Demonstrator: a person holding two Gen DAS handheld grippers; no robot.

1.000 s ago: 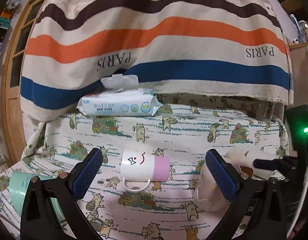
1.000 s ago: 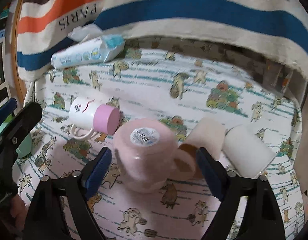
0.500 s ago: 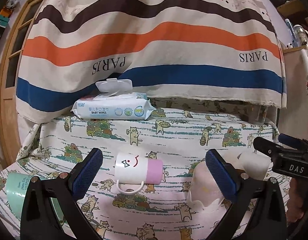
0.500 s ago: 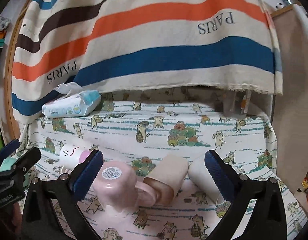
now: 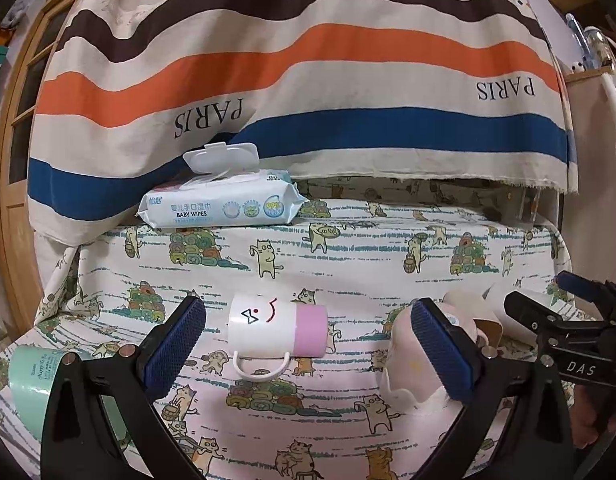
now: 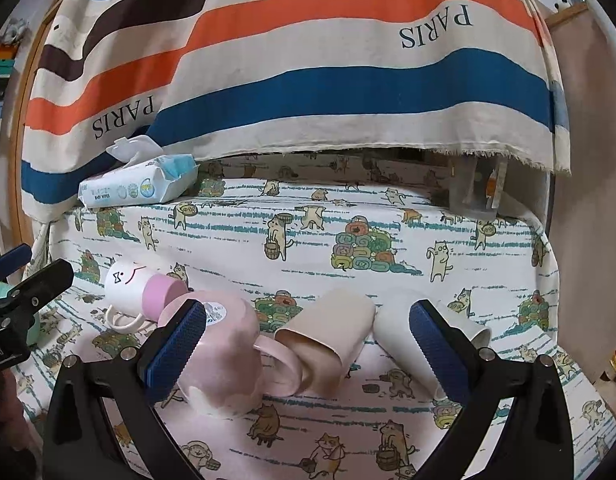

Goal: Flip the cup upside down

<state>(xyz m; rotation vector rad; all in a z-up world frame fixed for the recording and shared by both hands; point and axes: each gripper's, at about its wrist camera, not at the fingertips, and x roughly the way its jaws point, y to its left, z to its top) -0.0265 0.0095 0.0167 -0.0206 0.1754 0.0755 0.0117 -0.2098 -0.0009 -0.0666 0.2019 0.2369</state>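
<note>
Meanwhile both grippers' fingers [image 5: 179, 340] [image 6: 175, 350] gape empty; pink mug [image 6: 227, 356] stands inverted, beige cup [image 6: 328, 332] sideways.

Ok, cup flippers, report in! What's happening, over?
Left gripper open, empty. Right gripper open, empty. Pink mug upside down; face cup, beige cup, white cup on their sides. Nothing blocking.

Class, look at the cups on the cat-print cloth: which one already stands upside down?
The pink mug: it rests on its rim, barcode sticker on its base facing up. The face cup, beige cup and white cup lie sideways.
</note>
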